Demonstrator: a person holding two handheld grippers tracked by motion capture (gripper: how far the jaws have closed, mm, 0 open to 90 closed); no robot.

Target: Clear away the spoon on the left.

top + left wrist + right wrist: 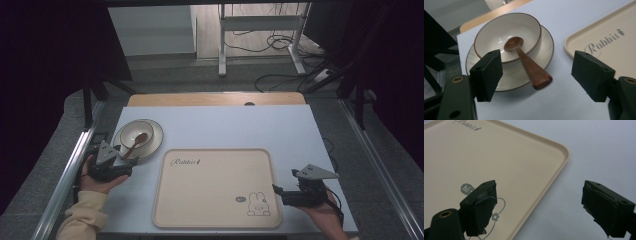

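Dim overall in the high view, with near-black corners and sides. Soft, even light from above on the table [225,127]; faint shadows only. Mild sheen inside the bowl [509,32]. Slightly blurred at the spoon [529,65] handle's near end. Grainy, soft in both gripper views.

1. The left gripper [121,161] is black, topped by a grey three-cornered plate.
2. Its jaws carry blocky black pads [487,72], each with small screw holes, on arms with brass-ringed holes.
3. The right gripper [276,189] matches; its pads [480,207] look frayed.
4. A cream sleeve [85,217] covers the left forearm.
5. A black cable trails from the right gripper.
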